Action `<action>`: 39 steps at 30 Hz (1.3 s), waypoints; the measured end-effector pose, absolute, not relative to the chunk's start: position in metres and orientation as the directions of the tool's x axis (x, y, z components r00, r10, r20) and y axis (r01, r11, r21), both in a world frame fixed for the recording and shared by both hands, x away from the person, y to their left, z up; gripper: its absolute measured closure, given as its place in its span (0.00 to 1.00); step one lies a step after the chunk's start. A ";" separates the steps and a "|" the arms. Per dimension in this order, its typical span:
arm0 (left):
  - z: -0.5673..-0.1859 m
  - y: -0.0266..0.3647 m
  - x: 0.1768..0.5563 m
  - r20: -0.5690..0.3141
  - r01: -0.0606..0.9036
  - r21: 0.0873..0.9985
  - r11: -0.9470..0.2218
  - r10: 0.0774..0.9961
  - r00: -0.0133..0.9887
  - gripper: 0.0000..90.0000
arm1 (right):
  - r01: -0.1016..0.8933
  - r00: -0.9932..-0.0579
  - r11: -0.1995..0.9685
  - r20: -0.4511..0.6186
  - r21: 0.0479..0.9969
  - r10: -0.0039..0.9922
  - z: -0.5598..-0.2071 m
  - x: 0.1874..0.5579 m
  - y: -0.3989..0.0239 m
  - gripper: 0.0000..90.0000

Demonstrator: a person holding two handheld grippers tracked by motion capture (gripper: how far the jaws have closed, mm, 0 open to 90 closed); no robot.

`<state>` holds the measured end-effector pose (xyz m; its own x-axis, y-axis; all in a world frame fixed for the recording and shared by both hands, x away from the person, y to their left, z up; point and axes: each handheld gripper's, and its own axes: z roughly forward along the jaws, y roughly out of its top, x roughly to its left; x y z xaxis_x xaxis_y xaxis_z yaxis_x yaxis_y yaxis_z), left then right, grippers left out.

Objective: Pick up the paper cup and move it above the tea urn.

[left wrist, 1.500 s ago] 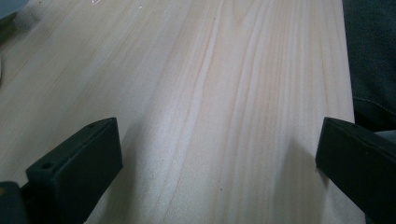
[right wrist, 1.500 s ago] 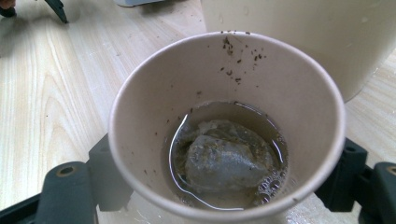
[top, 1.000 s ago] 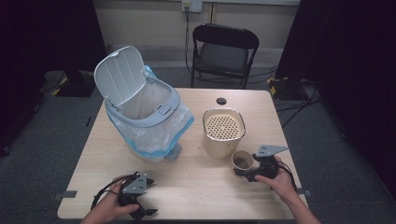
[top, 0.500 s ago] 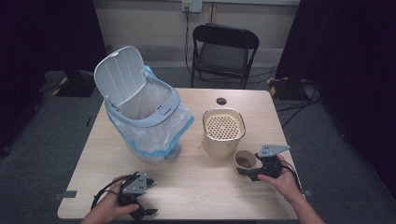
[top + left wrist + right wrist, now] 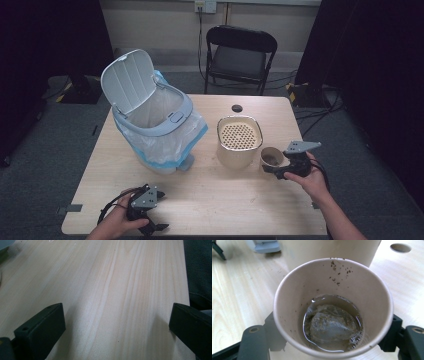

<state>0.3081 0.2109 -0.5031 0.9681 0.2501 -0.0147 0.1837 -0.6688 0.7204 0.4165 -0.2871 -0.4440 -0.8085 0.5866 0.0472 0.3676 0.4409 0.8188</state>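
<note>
Cup (image 5: 332, 307): paper, thin-walled, light, crushes easily; holds liquid plus soggy tea bag (image 5: 329, 326), so spills if tipped. You grip it low on wall, both sides — keep squeeze gentle, keep upright. Sits at table's (image 5: 225, 200) right, just beside strainer pot (image 5: 239, 142). Right gripper (image 5: 280, 170): jaws just been closing, now clamped on cup. Left gripper (image 5: 147, 222): jaws wide, nothing between, near front edge. Count: one cup, one tea bag, one strainer pot, one lined bin (image 5: 155, 125) with lid up, one chair (image 5: 240, 55).
</note>
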 end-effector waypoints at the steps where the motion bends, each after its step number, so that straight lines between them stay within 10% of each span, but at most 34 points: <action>1: -0.503 0.211 0.308 -0.015 0.185 0.721 -0.668 0.251 0.968 0.00 | 0.366 -0.808 0.441 0.044 0.820 0.588 -0.442 0.419 -0.287 0.30; 39: -0.503 0.211 0.308 -0.014 0.182 0.720 -0.670 0.248 0.969 0.00 | 0.367 -0.761 0.436 -0.005 0.822 0.649 -0.408 0.508 -0.307 0.31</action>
<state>0.3083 0.2109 -0.5031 0.9687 0.2478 -0.0145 0.1821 -0.6701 0.7195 0.5079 -0.3069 -0.4081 -0.7608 0.6489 -0.0052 0.3666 0.4364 0.8217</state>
